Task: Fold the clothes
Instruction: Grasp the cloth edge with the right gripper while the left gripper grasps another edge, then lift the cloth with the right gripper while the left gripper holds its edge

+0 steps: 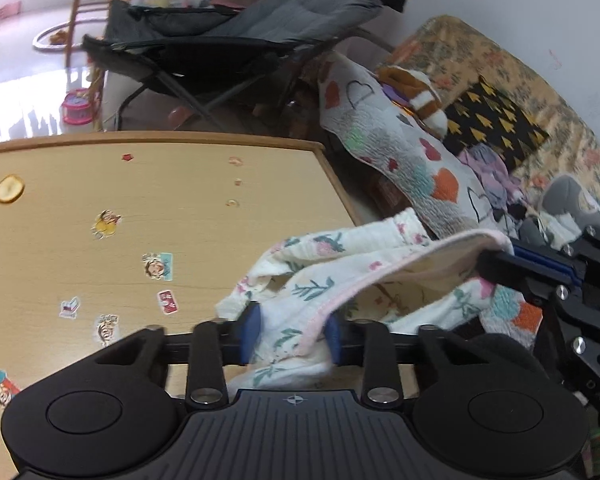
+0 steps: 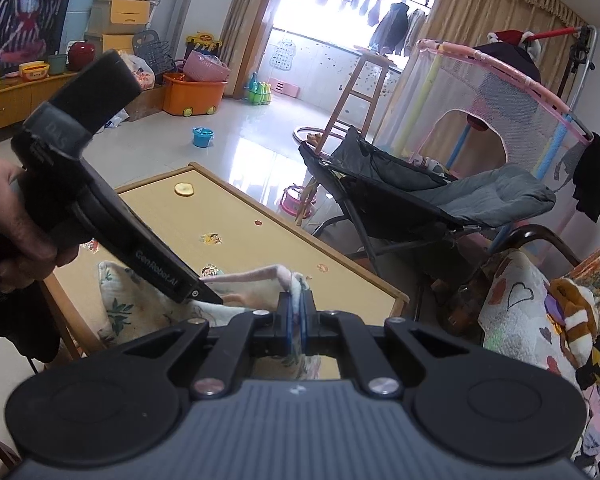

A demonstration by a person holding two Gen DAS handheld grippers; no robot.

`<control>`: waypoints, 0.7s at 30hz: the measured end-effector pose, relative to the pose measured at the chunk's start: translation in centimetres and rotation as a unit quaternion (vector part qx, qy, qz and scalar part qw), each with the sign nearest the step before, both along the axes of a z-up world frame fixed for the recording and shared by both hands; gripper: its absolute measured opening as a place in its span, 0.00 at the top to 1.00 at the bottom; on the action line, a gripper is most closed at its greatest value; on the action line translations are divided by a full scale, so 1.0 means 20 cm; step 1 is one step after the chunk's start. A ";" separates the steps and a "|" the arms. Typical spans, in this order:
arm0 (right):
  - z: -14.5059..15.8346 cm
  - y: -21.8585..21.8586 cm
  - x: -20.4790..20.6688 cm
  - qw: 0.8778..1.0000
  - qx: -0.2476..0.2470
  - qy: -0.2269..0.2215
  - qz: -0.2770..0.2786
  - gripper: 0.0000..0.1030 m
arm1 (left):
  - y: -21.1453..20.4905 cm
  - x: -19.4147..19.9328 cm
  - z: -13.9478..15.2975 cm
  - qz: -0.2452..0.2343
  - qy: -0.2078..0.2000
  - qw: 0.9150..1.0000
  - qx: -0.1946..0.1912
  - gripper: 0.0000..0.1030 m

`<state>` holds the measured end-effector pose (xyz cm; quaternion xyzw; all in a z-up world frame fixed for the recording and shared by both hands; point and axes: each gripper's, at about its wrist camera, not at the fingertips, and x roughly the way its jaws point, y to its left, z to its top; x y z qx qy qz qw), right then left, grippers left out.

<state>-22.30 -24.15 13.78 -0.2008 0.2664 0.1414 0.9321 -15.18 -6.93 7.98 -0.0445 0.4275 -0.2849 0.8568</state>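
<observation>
Both tongs pinching soft floral cloth

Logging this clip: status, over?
Left claw shut on floral garment. Right claw shut on its pink hem. Garment held over table. Nothing obstructing.

Surface: light wood-grain top with a darker raised wooden rim, rounded corners. Cartoon stickers scattered over it, ahead and to the left of the left hand-held gripper. One round yellow slice-shaped piece near the far left corner. Floral garment draped at the near right edge, directly before that gripper.
</observation>
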 end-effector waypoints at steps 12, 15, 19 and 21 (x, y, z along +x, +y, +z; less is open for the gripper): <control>-0.01 -0.03 0.01 0.999 0.035 0.017 -0.013 0.96 | 0.09 -0.04 0.15 0.054 -0.054 0.997 -0.026 0.91; -0.01 -0.02 0.01 0.999 0.040 0.024 -0.008 0.96 | 0.11 -0.06 0.21 0.061 -0.061 0.996 -0.034 0.91; 0.00 -0.01 0.01 0.999 0.038 0.030 -0.002 0.95 | 0.14 -0.10 0.28 0.069 -0.069 0.994 -0.046 0.91; 0.00 0.00 0.01 0.999 0.042 0.034 -0.002 0.95 | 0.15 -0.12 0.31 0.073 -0.070 0.993 -0.056 0.91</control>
